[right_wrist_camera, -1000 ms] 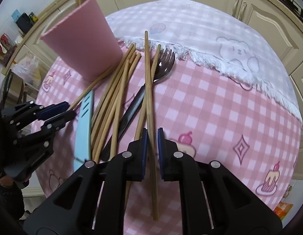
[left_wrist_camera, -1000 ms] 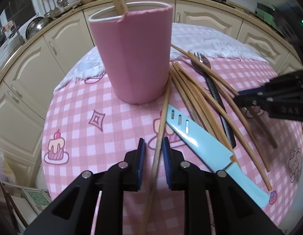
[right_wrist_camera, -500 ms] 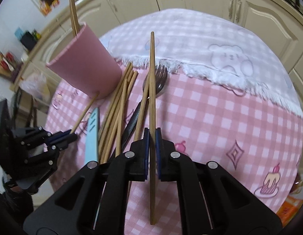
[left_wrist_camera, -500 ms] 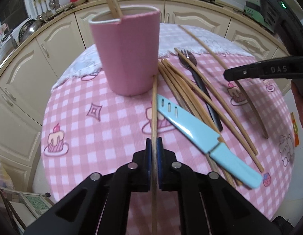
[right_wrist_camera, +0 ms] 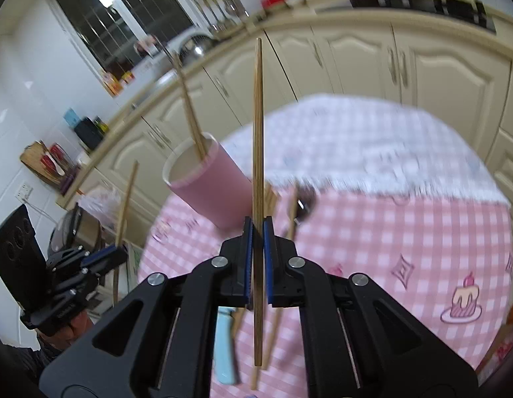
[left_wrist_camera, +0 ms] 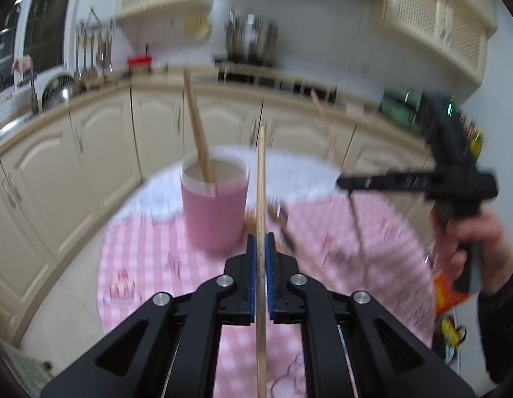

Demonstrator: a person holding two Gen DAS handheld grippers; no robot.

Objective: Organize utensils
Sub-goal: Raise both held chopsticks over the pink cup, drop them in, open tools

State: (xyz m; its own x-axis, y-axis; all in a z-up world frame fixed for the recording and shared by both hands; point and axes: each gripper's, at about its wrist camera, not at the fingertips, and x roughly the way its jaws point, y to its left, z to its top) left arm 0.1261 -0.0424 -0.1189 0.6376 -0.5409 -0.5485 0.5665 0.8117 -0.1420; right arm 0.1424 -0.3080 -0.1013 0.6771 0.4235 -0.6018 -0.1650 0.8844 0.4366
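Observation:
A pink cup (left_wrist_camera: 214,212) stands on the pink checked table (left_wrist_camera: 150,252) with chopsticks (left_wrist_camera: 197,139) leaning inside it; it also shows in the right wrist view (right_wrist_camera: 210,189). My left gripper (left_wrist_camera: 261,245) is shut on a wooden chopstick (left_wrist_camera: 261,179), held upright above the table just right of the cup. My right gripper (right_wrist_camera: 255,232) is shut on another wooden chopstick (right_wrist_camera: 257,126), held upright in the air right of the cup. More chopsticks (right_wrist_camera: 273,335), a fork (right_wrist_camera: 303,204) and a light blue knife (right_wrist_camera: 225,351) lie on the table below.
Cream kitchen cabinets (left_wrist_camera: 100,152) curve round behind the table. The right gripper and the hand holding it show at the right of the left wrist view (left_wrist_camera: 422,185). The left gripper shows at the lower left of the right wrist view (right_wrist_camera: 90,262). The far half of the table has a white cloth (right_wrist_camera: 372,139).
Both grippers have lifted their chopsticks off the table and tilted them upright. The views now look across at the cup and cabinets instead of down at the table.

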